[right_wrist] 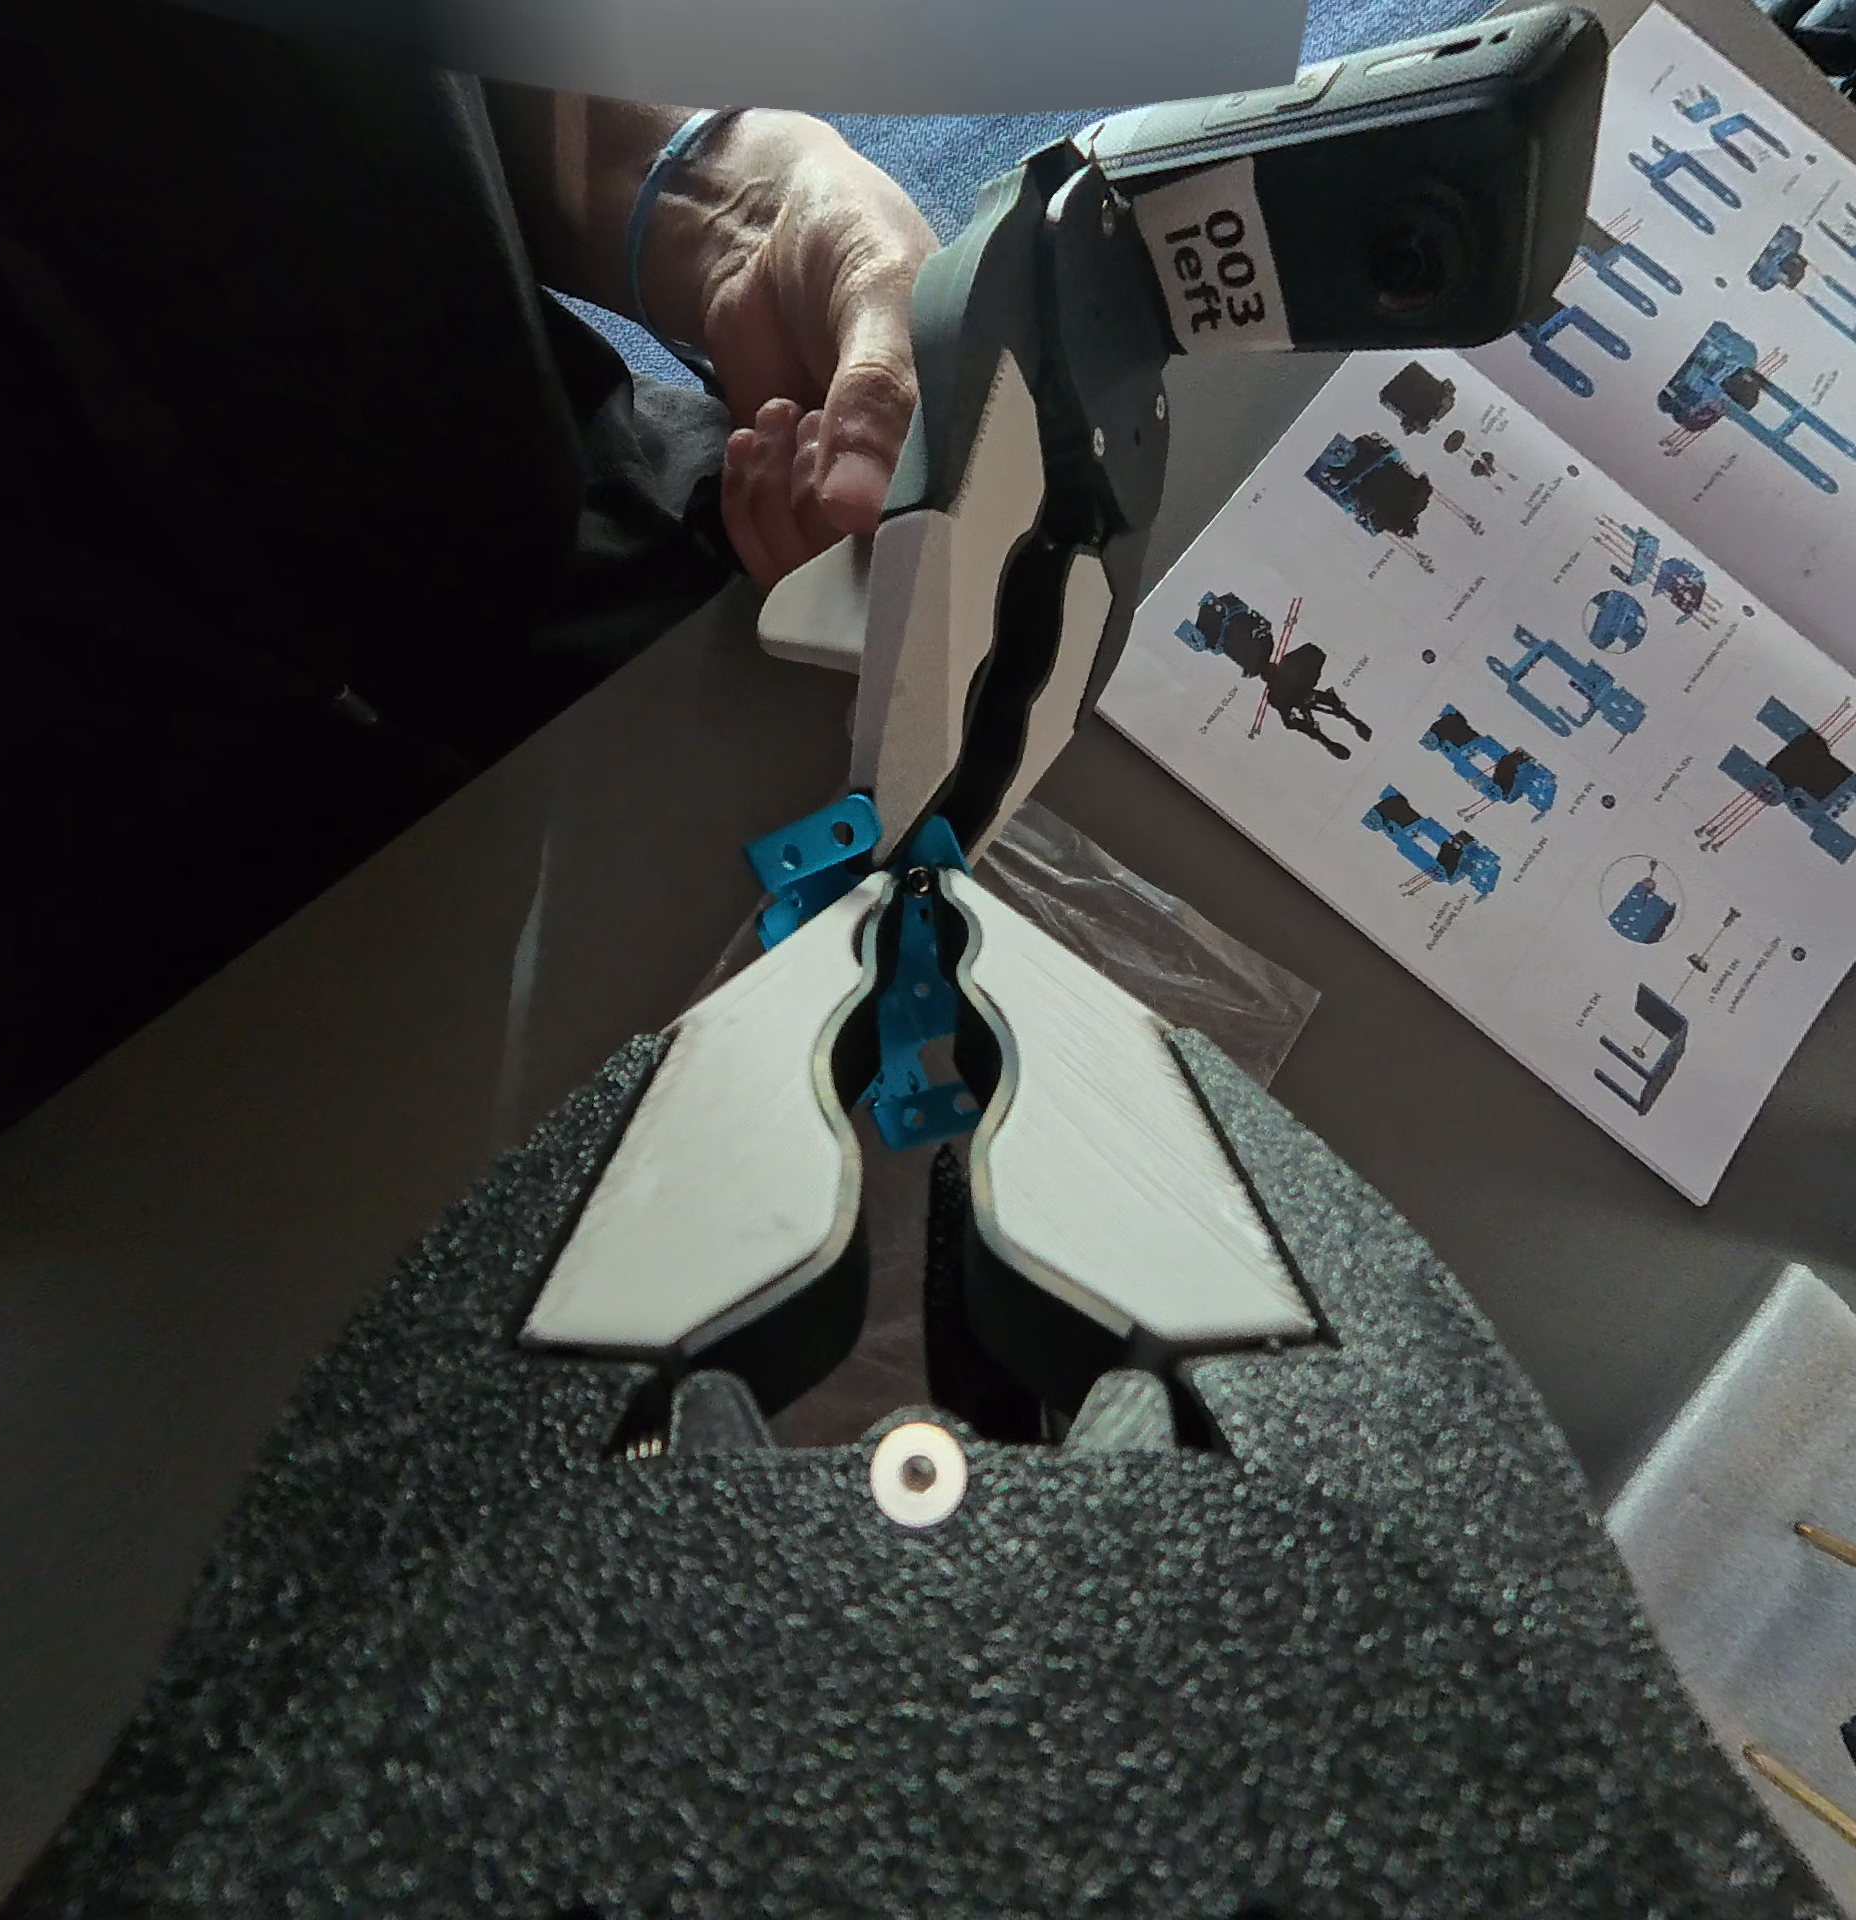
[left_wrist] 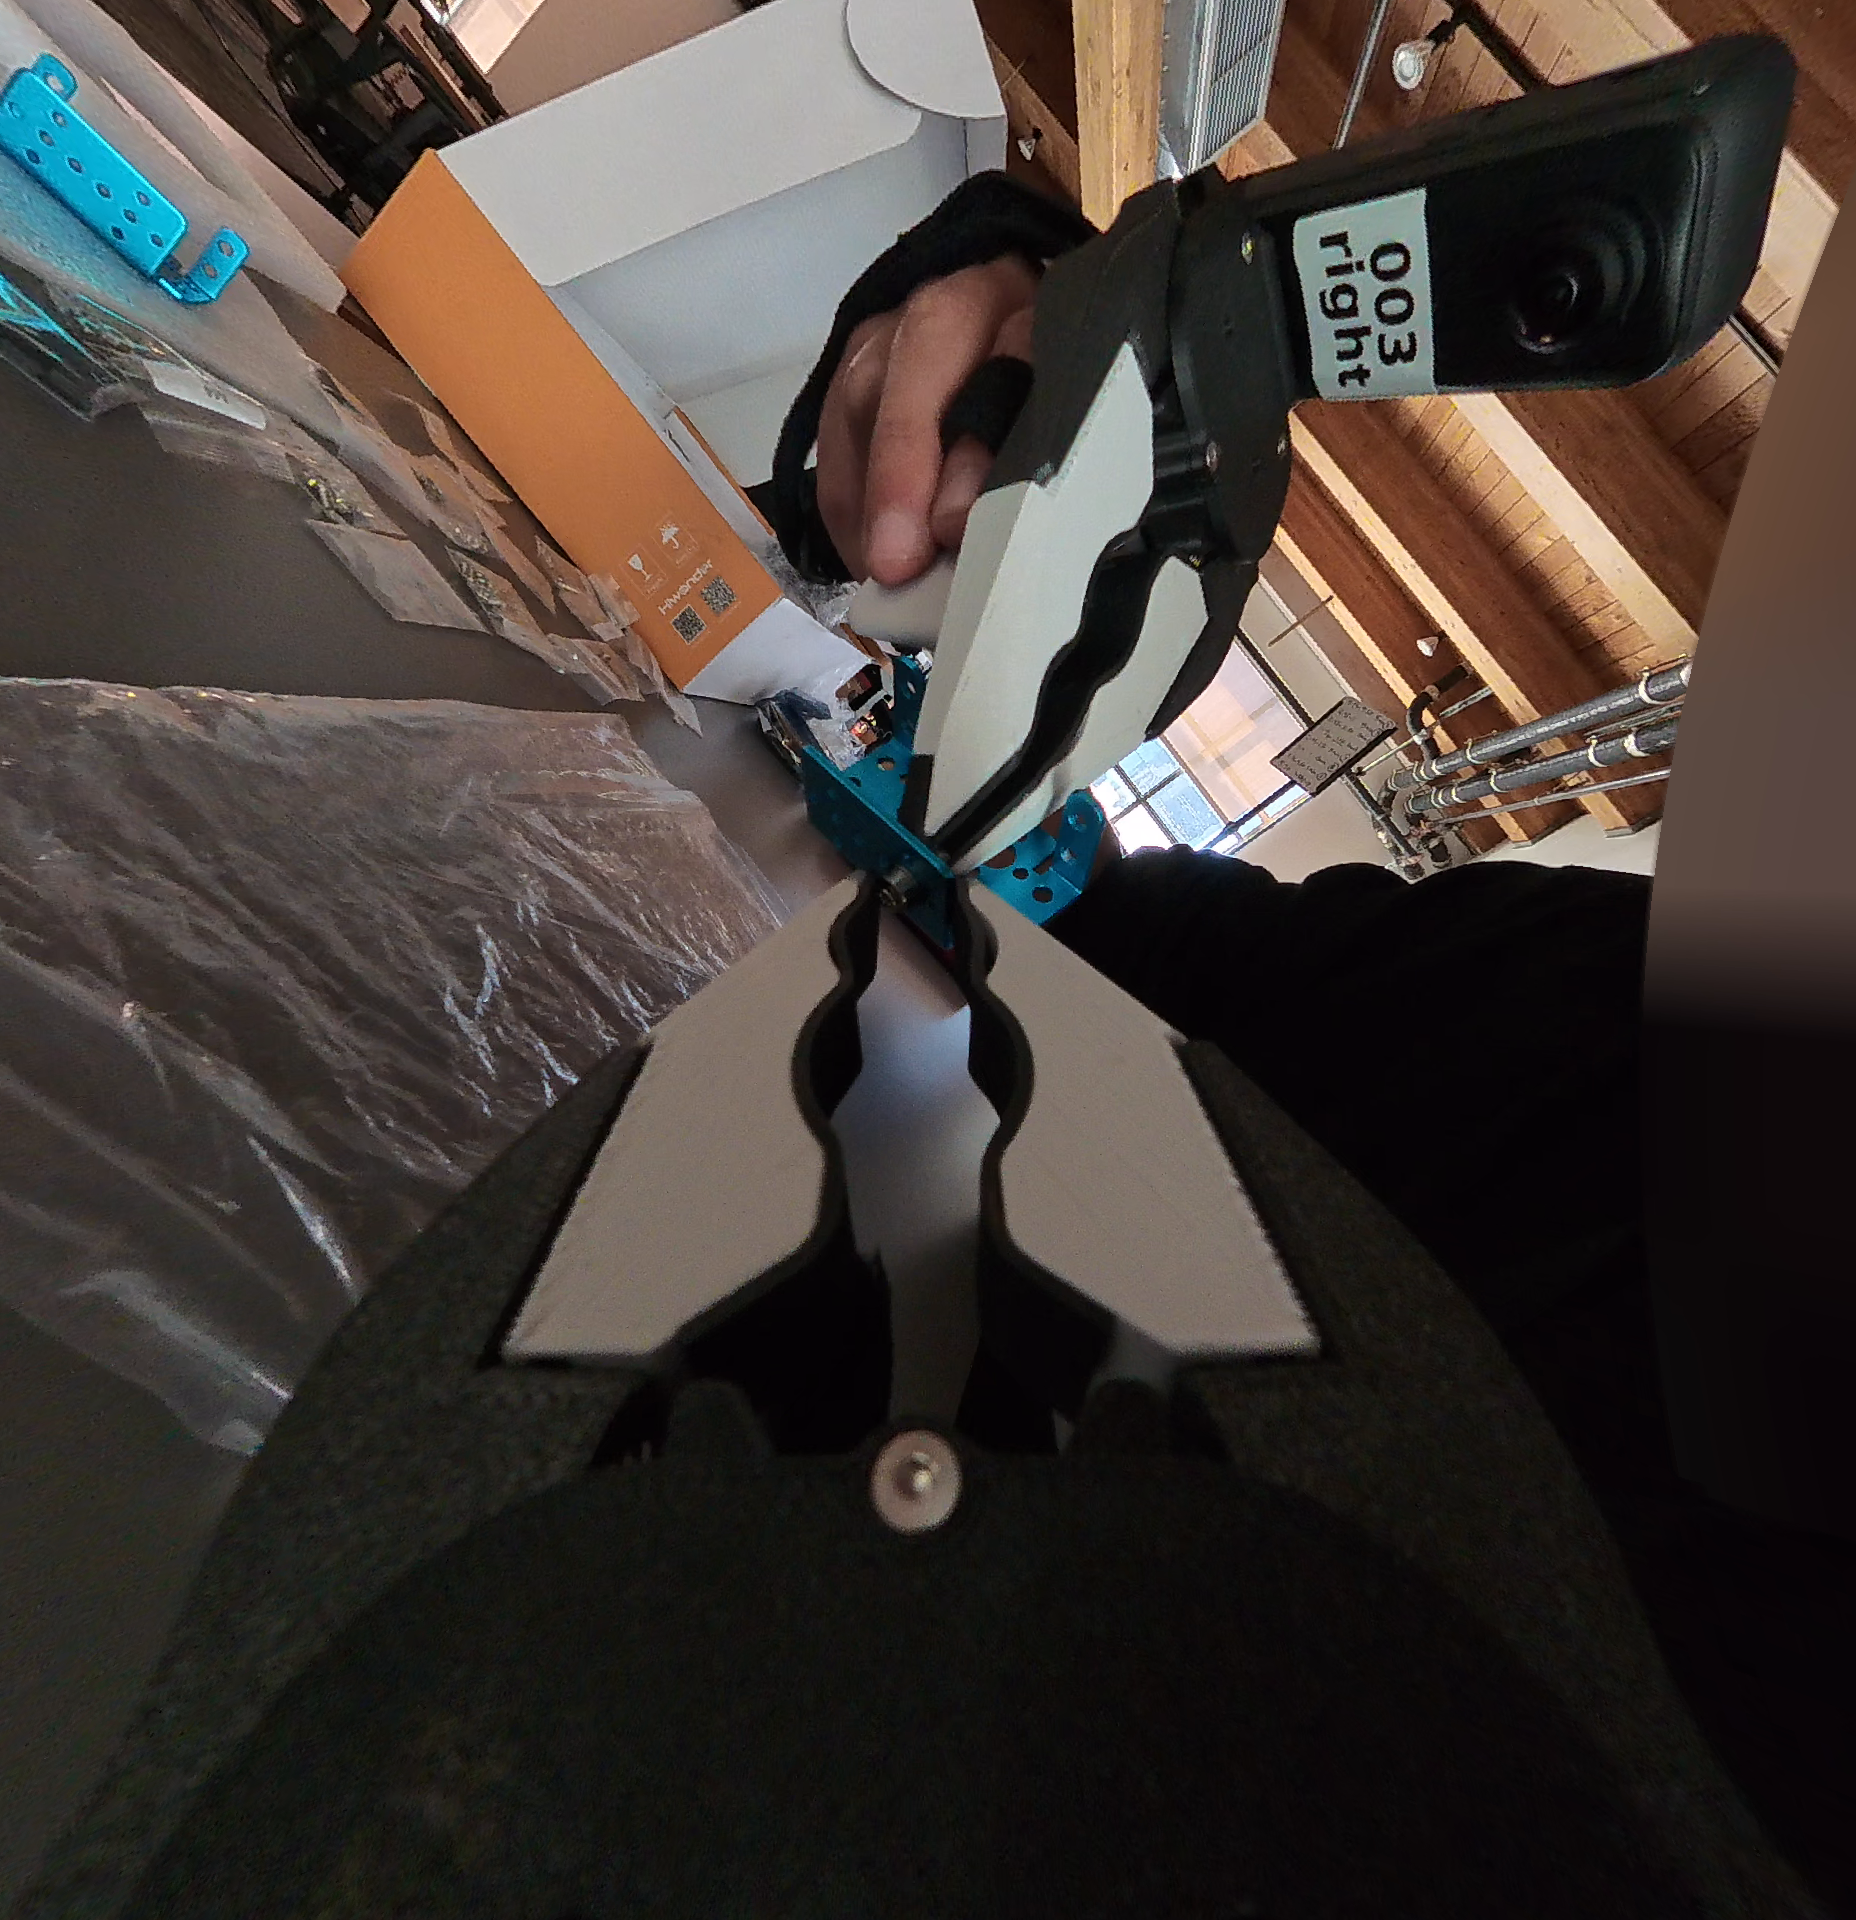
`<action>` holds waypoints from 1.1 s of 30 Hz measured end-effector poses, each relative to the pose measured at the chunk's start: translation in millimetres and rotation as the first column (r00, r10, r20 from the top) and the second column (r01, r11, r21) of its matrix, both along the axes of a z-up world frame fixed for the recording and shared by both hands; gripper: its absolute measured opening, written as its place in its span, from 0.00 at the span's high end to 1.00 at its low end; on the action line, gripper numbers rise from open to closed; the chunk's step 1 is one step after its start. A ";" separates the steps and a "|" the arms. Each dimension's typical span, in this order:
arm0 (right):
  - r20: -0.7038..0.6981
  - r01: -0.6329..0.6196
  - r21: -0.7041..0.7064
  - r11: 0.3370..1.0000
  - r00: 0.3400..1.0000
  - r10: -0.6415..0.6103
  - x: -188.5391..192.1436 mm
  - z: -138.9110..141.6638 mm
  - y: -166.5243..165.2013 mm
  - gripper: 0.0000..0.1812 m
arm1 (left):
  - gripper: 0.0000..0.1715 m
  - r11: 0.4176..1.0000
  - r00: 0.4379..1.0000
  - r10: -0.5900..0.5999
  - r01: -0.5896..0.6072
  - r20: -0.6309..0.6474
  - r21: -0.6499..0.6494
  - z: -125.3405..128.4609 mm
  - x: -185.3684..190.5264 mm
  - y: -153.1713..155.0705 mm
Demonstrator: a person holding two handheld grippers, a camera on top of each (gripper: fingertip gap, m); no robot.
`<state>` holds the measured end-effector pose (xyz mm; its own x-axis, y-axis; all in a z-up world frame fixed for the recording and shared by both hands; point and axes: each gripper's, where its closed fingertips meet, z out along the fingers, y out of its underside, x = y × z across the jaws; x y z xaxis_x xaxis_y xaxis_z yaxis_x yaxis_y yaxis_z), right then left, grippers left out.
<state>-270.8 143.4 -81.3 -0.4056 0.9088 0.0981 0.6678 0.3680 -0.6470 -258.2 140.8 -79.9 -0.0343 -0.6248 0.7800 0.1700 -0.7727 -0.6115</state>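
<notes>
A blue perforated metal bracket assembly (right_wrist: pixel 916 1023) is held in the air above the grey table (right_wrist: pixel 332 1091). My right gripper (right_wrist: pixel 913 883) is shut on it, and the bracket runs back between its white fingers. A small screw (right_wrist: pixel 916 881) sits at the tips. My left gripper (right_wrist: pixel 900 847) comes in from above, shut on the same assembly next to a blue tab (right_wrist: pixel 815 844). In the left wrist view, my left gripper (left_wrist: pixel 910 888) pinches the bracket's edge (left_wrist: pixel 867 816) by the screw (left_wrist: pixel 896 886), and the right gripper (left_wrist: pixel 948 847) meets it tip to tip.
An orange and white box (left_wrist: pixel 550 416) stands behind. A loose blue bracket (left_wrist: pixel 103 187), small parts bags (left_wrist: pixel 436 561) and a large clear plastic bag (left_wrist: pixel 332 935) lie on the table. An illustrated instruction sheet (right_wrist: pixel 1526 727) and a white foam pad (right_wrist: pixel 1755 1538) lie to the right. Less than 4 cm separates the two grippers' tips.
</notes>
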 end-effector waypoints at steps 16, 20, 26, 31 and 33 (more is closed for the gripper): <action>0.015 -0.034 0.037 0.999 0.999 0.034 1.8 -0.5 -2.6 0.97 | 0.92 1.000 1.000 -0.004 0.005 -0.011 0.007 -0.9 1.6 -1.8; 0.014 -0.037 0.040 0.998 0.999 0.037 1.4 0.2 -2.8 0.97 | 0.92 1.000 1.000 -0.003 0.003 -0.011 0.008 -0.2 1.2 -1.9; -0.005 -0.034 0.063 0.997 0.999 0.035 -0.4 1.9 -1.5 0.97 | 0.92 1.000 1.000 -0.001 0.001 0.000 -0.003 0.9 -0.1 -1.2; -0.007 -0.030 0.075 0.997 0.999 0.031 -0.6 1.5 -1.4 0.97 | 0.92 1.000 1.000 0.000 0.000 0.000 -0.008 0.2 -0.2 -1.1; -0.011 -0.029 0.075 0.997 0.999 0.030 -0.8 2.0 -1.6 0.97 | 0.92 1.000 1.000 -0.001 0.001 0.003 -0.007 0.8 -0.2 -1.4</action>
<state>-271.6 141.8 -79.4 -0.4304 0.8863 0.1709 0.6480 0.4352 -0.6250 -258.4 139.4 -79.1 -0.0375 -0.6194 0.7842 0.1716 -0.7771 -0.6056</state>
